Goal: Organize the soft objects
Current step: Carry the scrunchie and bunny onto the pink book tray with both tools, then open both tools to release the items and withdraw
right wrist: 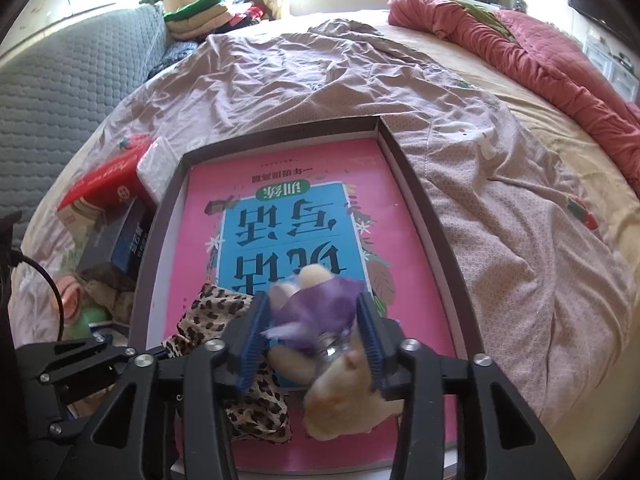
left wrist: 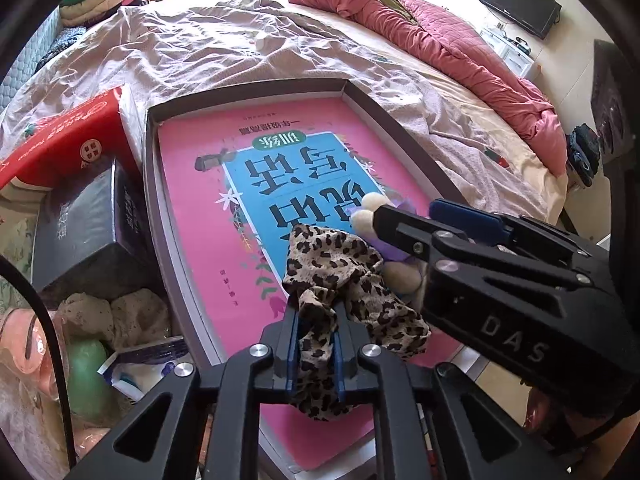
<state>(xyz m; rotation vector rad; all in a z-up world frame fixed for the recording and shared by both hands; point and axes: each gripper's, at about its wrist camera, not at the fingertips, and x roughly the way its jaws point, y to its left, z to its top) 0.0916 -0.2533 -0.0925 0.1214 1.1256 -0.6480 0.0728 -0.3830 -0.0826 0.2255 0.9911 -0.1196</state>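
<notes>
the left gripper (left wrist: 316, 332) pinches a leopard-print fabric scrunchie (left wrist: 344, 280) over the pink book (left wrist: 200, 200) in a shallow grey box (left wrist: 248, 92) on the bed. beside it, the right gripper (right wrist: 316, 324) stands partly open around a cream plush toy with purple ribbon (right wrist: 340, 392), pads not clearly pressing.

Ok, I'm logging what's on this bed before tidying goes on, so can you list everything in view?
leopard-print cloth: one, tan with dark spots, on the pink book, pinched in the left claw
plush toy: one, cream with purple fabric, between the right claw's fingers
pink book: one, pink and blue, inside the tray
tray: one, grey, on the bed
red box: one, left of the tray
dark box: one, below the red box
pink quilt: one, bunched at the far right
folded clothes: stack, far left
left claw: shut on the cloth
right claw: around the toy
</notes>
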